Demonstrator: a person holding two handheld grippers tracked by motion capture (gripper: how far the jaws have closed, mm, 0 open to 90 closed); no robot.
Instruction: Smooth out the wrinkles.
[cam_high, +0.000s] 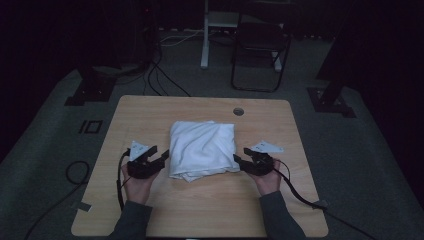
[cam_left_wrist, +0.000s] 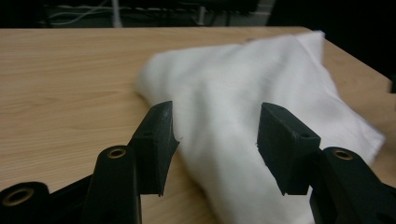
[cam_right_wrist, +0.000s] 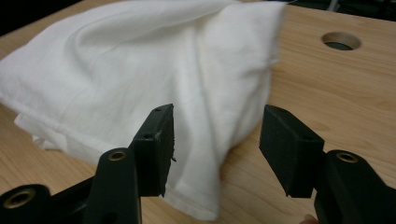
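Note:
A folded white cloth (cam_high: 202, 148) lies rumpled in the middle of the wooden table (cam_high: 150, 210). My left gripper (cam_high: 160, 152) hovers just off the cloth's left edge with its jaws apart. In the left gripper view the gripper (cam_left_wrist: 215, 109) points at the cloth (cam_left_wrist: 243, 74), and neither pad presses on it. At the cloth's right edge my right gripper (cam_high: 240, 154) also stands open. In the right gripper view the cloth (cam_right_wrist: 140, 56) spreads beyond the gripper (cam_right_wrist: 217, 109), its near corner hanging below the gap between the jaws.
A round cable hole (cam_high: 238, 111) sits in the table near its far edge, to the right of the cloth (cam_right_wrist: 341, 41). Beyond the table stand a dark chair (cam_high: 260, 45) and a white desk leg (cam_high: 204, 35). Cables trail on the grey floor (cam_high: 75, 172).

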